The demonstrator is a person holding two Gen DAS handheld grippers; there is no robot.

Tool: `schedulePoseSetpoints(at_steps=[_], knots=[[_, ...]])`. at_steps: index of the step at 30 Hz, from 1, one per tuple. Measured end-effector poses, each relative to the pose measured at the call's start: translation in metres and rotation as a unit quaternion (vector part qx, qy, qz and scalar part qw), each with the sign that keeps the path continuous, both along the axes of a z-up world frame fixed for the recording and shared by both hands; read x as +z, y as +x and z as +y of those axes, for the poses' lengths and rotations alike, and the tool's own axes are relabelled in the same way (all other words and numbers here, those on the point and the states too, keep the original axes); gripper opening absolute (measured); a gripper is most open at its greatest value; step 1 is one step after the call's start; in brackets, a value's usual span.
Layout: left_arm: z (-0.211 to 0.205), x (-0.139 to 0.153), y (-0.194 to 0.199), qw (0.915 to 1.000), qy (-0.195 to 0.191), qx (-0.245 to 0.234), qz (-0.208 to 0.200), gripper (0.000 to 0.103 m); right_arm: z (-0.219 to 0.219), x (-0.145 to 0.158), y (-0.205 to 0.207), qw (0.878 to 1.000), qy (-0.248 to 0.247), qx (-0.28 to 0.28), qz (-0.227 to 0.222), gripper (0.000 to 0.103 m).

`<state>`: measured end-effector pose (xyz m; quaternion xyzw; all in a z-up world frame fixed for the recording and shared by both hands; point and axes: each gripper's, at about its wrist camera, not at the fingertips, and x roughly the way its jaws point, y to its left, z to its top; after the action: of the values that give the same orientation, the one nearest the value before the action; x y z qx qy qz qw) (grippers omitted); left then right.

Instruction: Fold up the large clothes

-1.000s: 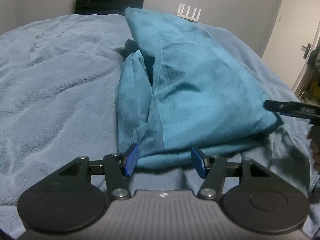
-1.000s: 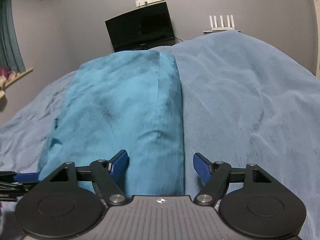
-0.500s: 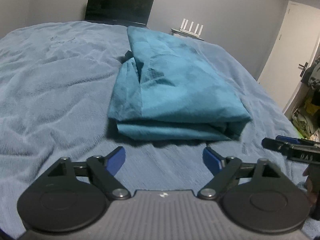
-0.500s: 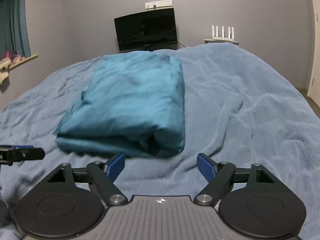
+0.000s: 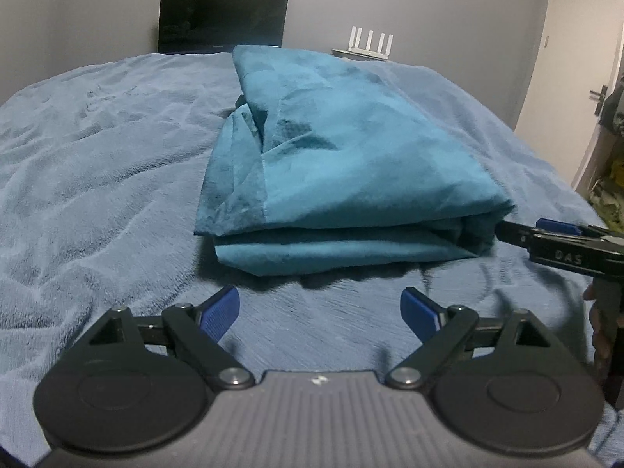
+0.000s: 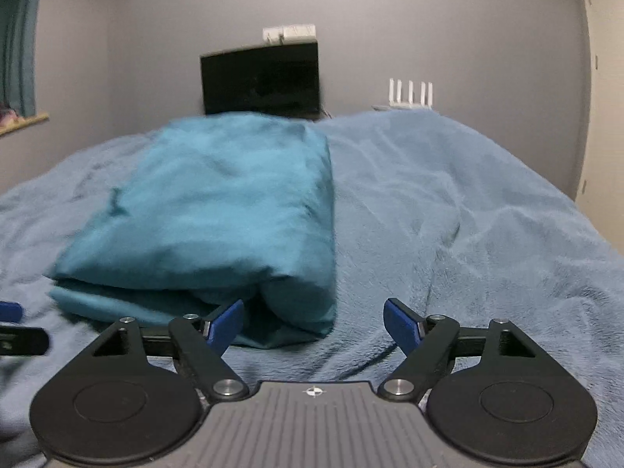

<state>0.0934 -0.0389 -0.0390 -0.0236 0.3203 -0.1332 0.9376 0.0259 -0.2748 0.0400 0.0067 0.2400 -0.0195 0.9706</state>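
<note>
We hold both tongs wide and empty. The left gripper (image 5: 319, 310) hovers just short of the near edge of the teal garment (image 5: 351, 163), not touching it, and the right gripper (image 6: 314, 321) sits at the garment's near right corner, its left finger close to the cloth. The garment lies folded in a thick bundle on the blue blanket (image 5: 97, 163), near the middle of the bed, layers stacked at the near edge. We judge the folding nearly done: with the jaws spread low at that edge, we are placed either to grip for another fold or to let go.
</note>
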Motion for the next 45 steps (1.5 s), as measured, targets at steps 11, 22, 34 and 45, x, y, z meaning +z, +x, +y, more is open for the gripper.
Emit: schedulePoseSetpoints(at_steps=[11, 22, 34, 45], knots=[[0.006, -0.008, 0.057, 0.9973, 0.04, 0.047, -0.04, 0.089, -0.001, -0.023, 0.021, 0.998, 0.031, 0.052, -0.015, 0.079], [0.01, -0.007, 0.056, 0.9942, 0.031, 0.072, -0.075, 0.089, 0.004, -0.029, 0.023, 0.998, 0.023, 0.056, 0.003, 0.078], [-0.019, -0.023, -0.003, 0.9949, 0.067, 0.048, -0.059, 0.102, 0.02, -0.022, -0.015, 0.998, -0.009, 0.053, 0.021, 0.103], [-0.037, -0.035, -0.03, 0.9931, 0.1, 0.014, -0.059, 0.102, 0.018, -0.02, -0.034, 0.999, -0.01, 0.038, 0.034, 0.103]])
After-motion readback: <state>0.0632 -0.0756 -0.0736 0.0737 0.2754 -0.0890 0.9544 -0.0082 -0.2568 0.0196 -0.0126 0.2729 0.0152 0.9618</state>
